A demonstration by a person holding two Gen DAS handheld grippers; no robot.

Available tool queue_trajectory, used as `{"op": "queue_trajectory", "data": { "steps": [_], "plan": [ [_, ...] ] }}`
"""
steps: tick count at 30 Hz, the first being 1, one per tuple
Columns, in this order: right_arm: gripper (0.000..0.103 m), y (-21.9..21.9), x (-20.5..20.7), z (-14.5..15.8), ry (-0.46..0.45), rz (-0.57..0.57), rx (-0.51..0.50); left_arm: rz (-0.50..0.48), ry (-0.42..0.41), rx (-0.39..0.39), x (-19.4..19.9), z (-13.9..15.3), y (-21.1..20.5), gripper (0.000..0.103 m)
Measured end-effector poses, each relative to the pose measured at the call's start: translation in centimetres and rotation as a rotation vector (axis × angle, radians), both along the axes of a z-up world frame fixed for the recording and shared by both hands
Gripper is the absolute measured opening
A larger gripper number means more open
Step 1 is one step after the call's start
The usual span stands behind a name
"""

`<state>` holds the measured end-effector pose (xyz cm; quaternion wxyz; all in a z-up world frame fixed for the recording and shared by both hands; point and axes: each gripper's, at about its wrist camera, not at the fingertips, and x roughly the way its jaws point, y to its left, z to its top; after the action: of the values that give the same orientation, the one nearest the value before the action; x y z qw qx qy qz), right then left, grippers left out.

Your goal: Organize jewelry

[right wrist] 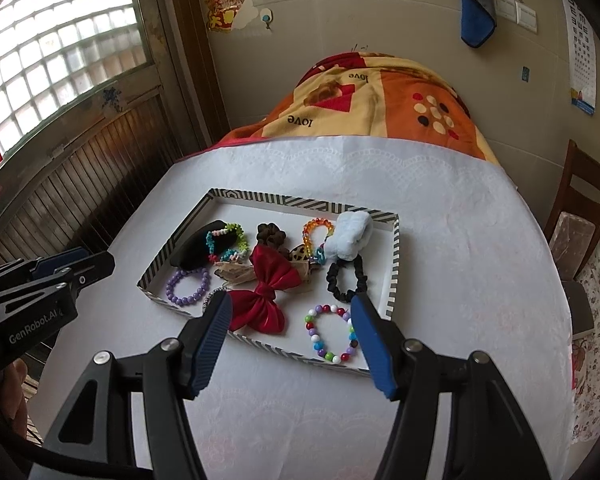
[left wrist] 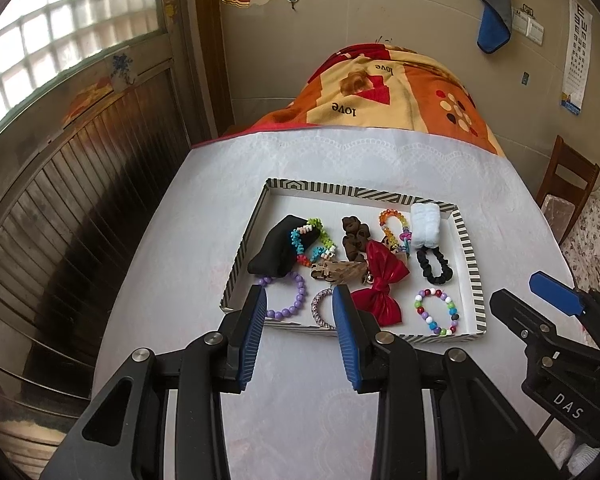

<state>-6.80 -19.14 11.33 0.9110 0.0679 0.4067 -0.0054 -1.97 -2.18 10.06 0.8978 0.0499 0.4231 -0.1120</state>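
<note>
On the white embossed tablecloth point(left wrist: 204, 216), a shallow rectangular tray with a black-and-white striped rim point(left wrist: 466, 248) is set, and the jewellery is gathered inside it. In the left wrist view, a black fabric pouch point(left wrist: 274, 250) is seen at 9 o'clock in the tray, with a multicoloured chunky bead bracelet point(left wrist: 312, 242) lying on it. A purple round-bead bracelet point(left wrist: 290, 300) is placed at 7 o'clock, and a glossy red satin bow point(left wrist: 382, 284) lies near the middle toward 6 o'clock. A brown ruffled scrunchie point(left wrist: 354, 238) is found at 12 o'clock, a pale blue fluffy scrunchie point(left wrist: 425, 226) at 2 o'clock, and a black scrunchie point(left wrist: 434, 266) just below it. A bracelet of mixed coloured round beads point(left wrist: 438, 312) is laid at 5 o'clock.

The left gripper point(left wrist: 300, 296) is held above the tray's near edge, its blue-padded jaws parted at a moderate width with nothing between them. The right gripper point(right wrist: 290, 304) is held over the near rim as well, its jaws spread wider and empty; the mixed bead bracelet point(right wrist: 332, 334) is seen beneath the gap, untouched.
</note>
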Motion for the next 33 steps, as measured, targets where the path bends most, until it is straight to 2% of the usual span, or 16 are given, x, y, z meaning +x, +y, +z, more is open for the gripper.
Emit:
{"op": "queue_trajectory", "data": {
  "steps": [22,28,33],
  "plan": [
    [0.065,0.1,0.1,-0.5,0.014,0.007,-0.002,-0.005,0.031,-0.006,0.2,-0.8,-0.1,0.026],
    [0.065,-0.5,0.1,-1.0,0.022,-0.001,0.000,-0.023,0.072,-0.042,0.8,-1.4,-0.2,0.026],
    [0.065,-1.8,0.0,-1.6,0.037,-0.028,0.014,-0.043,0.060,-0.032,0.7,-1.6,-0.8,0.026]
  ]
}}
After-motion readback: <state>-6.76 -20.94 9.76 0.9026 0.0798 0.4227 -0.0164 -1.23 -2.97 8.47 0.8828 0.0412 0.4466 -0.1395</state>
